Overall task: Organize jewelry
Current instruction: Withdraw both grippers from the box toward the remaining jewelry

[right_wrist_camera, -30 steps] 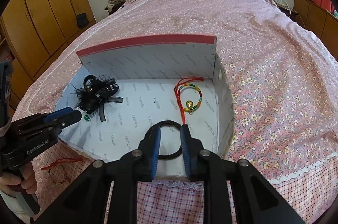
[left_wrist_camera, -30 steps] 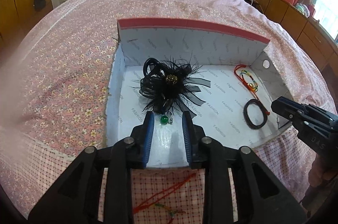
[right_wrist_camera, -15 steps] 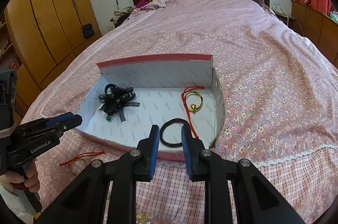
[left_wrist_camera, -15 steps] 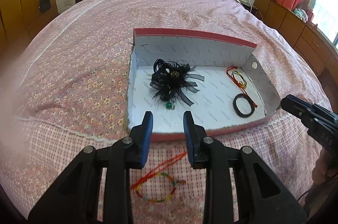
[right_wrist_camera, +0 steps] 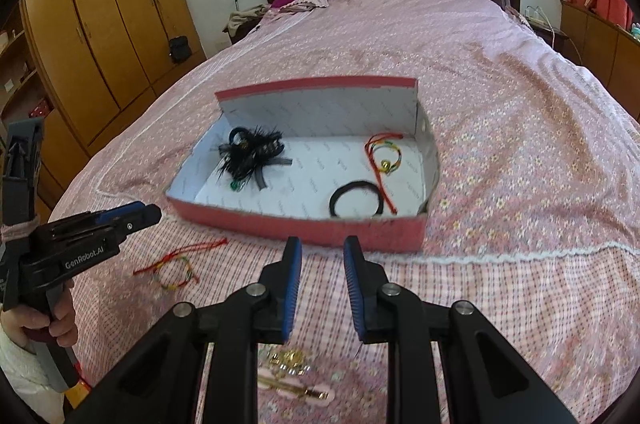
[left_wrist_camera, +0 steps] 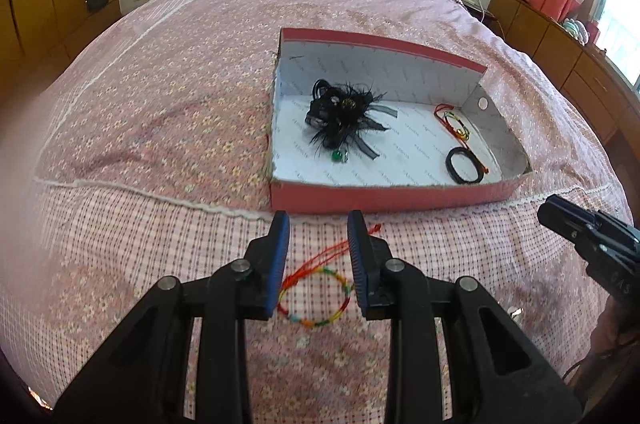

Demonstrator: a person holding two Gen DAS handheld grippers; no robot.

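A rainbow-beaded cord bracelet (left_wrist_camera: 316,298) with a trailing red string lies on the checked edge of the pink bedspread (left_wrist_camera: 160,111), just in front of the red box (left_wrist_camera: 384,197) that serves as the jewelry tray. It looks light and limp, a loop that will likely sag and swing once lifted; the sensible hold is a pinch across the beaded loop or at the knot where the red tails join, since a thin cord could slip from flat pads.

Directly above it hangs the left gripper (left_wrist_camera: 318,256), its blue pads (left_wrist_camera: 279,256) parted with nothing between them, the bracelet showing through the gap on the cloth below. The right gripper (right_wrist_camera: 322,276) hovers nearer the box's right half, jaws likewise apart and empty.

Inside the box, a black feathered hair ornament (left_wrist_camera: 340,119) with a green bead sits toward the left wall, a second rainbow bracelet (right_wrist_camera: 386,155) with a small gold bell toward the right wall, and a black hair band (right_wrist_camera: 356,203) against the front wall beside it.

In front of the box, nearer the right gripper, a gold-toned cluster and clip (right_wrist_camera: 292,372) remain on the bedspread, partly hidden and too blurred to identify. A hand (right_wrist_camera: 48,316) grips the left tool's handle.
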